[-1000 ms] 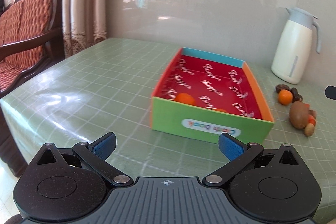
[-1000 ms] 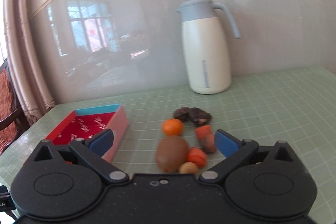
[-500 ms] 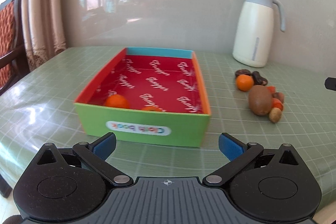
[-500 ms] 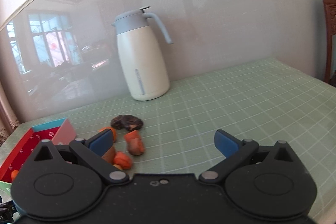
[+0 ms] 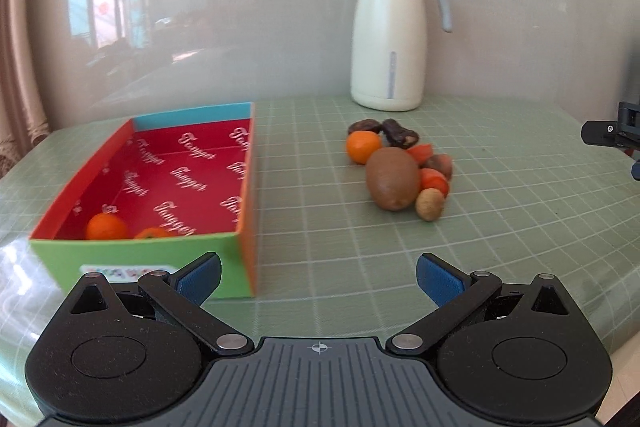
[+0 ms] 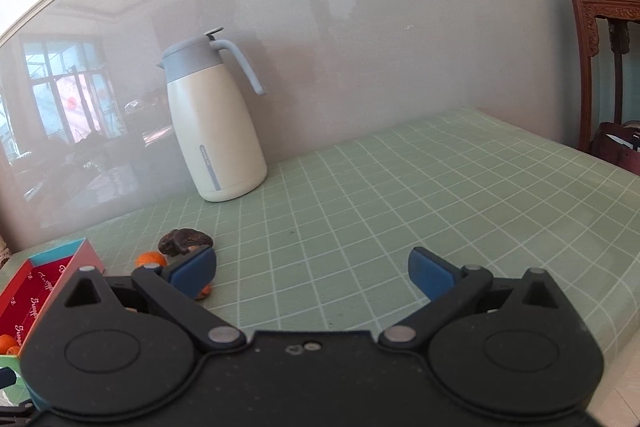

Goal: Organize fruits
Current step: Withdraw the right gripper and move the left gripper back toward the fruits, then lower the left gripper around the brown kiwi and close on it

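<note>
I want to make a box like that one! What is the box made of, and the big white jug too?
The box looks like thin cardboard with a smooth printed finish: flat, sharp-folded walls, bright colours, red inside with white lettering. The white jug has a smooth, slightly glossy body, maybe painted metal or plastic, I can't tell which. Its grey lid and handle look like matte plastic.

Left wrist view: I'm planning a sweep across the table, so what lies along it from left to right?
Box holding two small orange fruits → tangerine → kiwi → nut → the right gripper's edge.
</note>
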